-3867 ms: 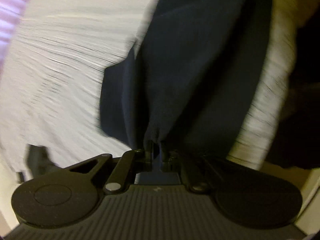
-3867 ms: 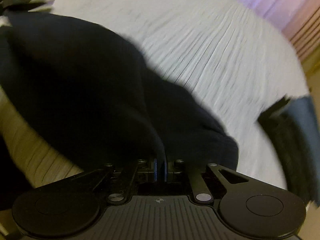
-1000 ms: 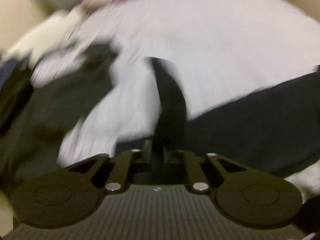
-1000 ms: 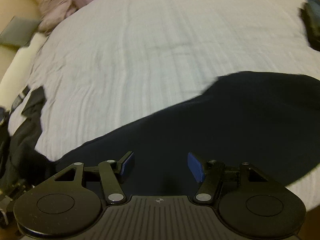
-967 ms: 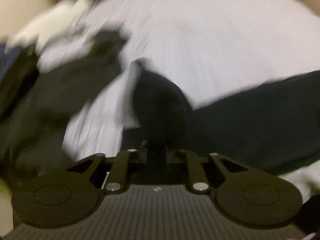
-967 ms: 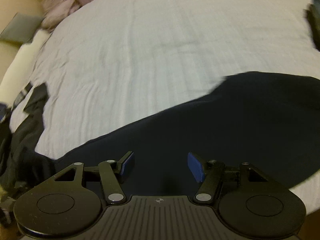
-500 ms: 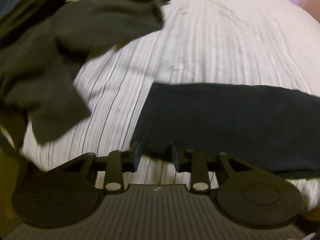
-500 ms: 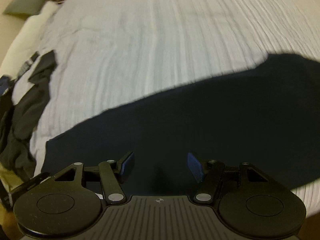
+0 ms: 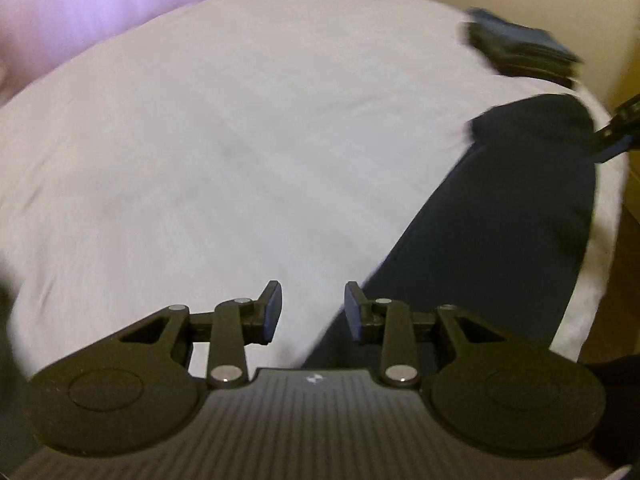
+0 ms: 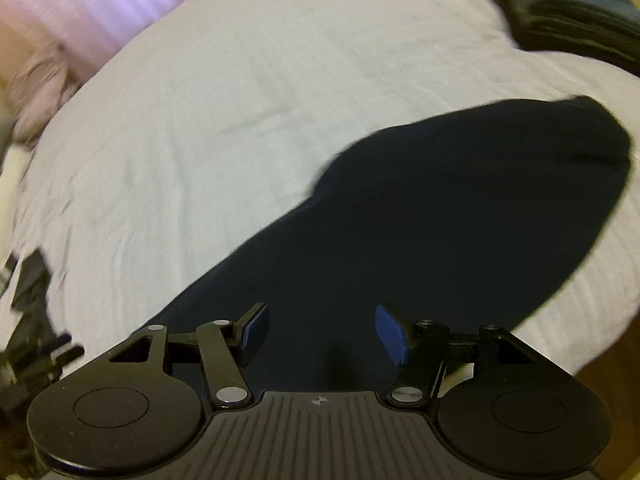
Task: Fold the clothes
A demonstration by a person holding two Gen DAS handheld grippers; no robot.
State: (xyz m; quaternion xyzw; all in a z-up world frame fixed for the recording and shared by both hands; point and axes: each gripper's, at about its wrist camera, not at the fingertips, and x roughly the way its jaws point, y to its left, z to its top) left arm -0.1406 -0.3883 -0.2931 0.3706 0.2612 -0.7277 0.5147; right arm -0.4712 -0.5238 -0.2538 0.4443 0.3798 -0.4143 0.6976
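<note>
Left tool (image 9: 313,307): jaws parted to a moderate gap, nothing between the blue pads. It hangs over the white bedsheet (image 9: 240,140); its right-hand pad sits just at the near edge of the dark navy garment (image 9: 500,240), its left-hand pad over bare sheet. Whether the pad touches the cloth cannot be told.

Right tool (image 10: 322,332): jaws spread wide, empty. Both pads hover over the same dark navy garment (image 10: 440,220), near its lower stretch. Contact with the cloth cannot be told.

Garment: laid out flat on the bed as one long dark band. In the right wrist view it runs from the tool up and to the right, ending in a rounded end. In the left wrist view it runs from beside the tool toward the far right edge of the bed, where part of the other tool shows at the frame edge.

Farther out: a stack of folded dark clothes (image 10: 576,16) at the far right corner of the bed, apart from the garment. A loose heap of dark clothing (image 10: 28,312) at the left edge. Pale lilac curtain (image 10: 100,4) beyond the bed. Both views are somewhat blurred.
</note>
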